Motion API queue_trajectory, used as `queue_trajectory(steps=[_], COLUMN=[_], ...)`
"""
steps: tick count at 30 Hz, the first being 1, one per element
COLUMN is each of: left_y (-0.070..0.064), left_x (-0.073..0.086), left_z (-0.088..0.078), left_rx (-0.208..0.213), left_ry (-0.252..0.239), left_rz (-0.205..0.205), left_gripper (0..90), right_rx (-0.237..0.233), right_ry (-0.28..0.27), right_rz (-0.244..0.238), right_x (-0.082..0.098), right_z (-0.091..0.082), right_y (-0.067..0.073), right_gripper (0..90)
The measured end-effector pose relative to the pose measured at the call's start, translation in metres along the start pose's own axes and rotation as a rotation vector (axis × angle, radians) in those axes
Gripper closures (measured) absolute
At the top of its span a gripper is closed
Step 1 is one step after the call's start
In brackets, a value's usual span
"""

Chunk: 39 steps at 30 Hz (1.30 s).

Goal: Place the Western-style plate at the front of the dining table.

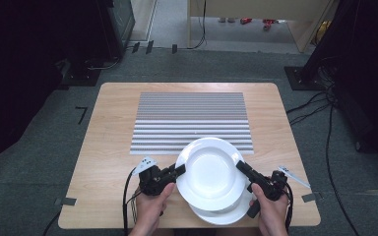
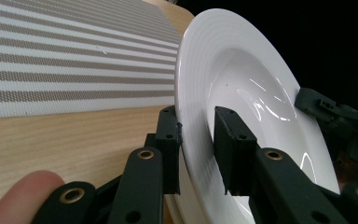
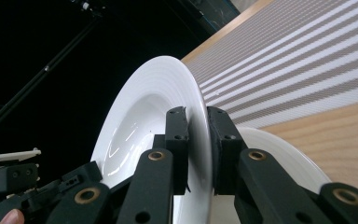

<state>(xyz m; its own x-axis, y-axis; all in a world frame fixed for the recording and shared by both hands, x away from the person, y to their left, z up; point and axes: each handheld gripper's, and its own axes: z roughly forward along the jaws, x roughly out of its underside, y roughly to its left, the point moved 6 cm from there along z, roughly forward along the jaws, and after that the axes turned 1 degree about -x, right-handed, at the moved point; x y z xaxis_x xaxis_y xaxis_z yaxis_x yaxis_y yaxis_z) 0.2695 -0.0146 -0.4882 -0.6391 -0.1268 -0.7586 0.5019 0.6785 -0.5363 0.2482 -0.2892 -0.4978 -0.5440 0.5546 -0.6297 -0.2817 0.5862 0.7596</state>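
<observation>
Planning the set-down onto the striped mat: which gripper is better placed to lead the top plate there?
Left gripper, marginally: like the right gripper it clamps the top plate's rim, but sits nearer the striped mat.

Grey carpet floor [image 1: 39, 162], trailing black cables [image 1: 320, 105], dark equipment racks [image 1: 113, 22].

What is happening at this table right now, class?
A person holds a gripper in each hand and grips a white plate by opposite sides of its rim: the left gripper on its left edge, the right gripper on its right. The plate sits raised above a second white plate at the near edge of the wooden table. A striped placemat lies just beyond.
</observation>
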Motion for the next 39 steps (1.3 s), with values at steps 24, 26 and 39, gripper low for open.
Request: queue_trajectory(steps=[24,26,39], left_y=[0.048,0.052,0.074], left_x=[-0.068,-0.070,-0.083], left_z=[0.021,0.025,0.034], left_rx=[-0.025,-0.030,-0.052], left_ry=[-0.007,-0.008,-0.018], left_rz=[-0.046,-0.052,-0.073], left_gripper=[73.2,72.9,73.2], right_rx=[-0.025,-0.021,-0.020], right_ry=[0.068,0.073,0.103], right_rz=[0.024,0.024,0.018], right_x=[-0.052,-0.057,-0.060], right_z=[0.084,0.091,0.117], right_y=[0.008,0.005,0.001], right_gripper=[81.8,81.9,81.9])
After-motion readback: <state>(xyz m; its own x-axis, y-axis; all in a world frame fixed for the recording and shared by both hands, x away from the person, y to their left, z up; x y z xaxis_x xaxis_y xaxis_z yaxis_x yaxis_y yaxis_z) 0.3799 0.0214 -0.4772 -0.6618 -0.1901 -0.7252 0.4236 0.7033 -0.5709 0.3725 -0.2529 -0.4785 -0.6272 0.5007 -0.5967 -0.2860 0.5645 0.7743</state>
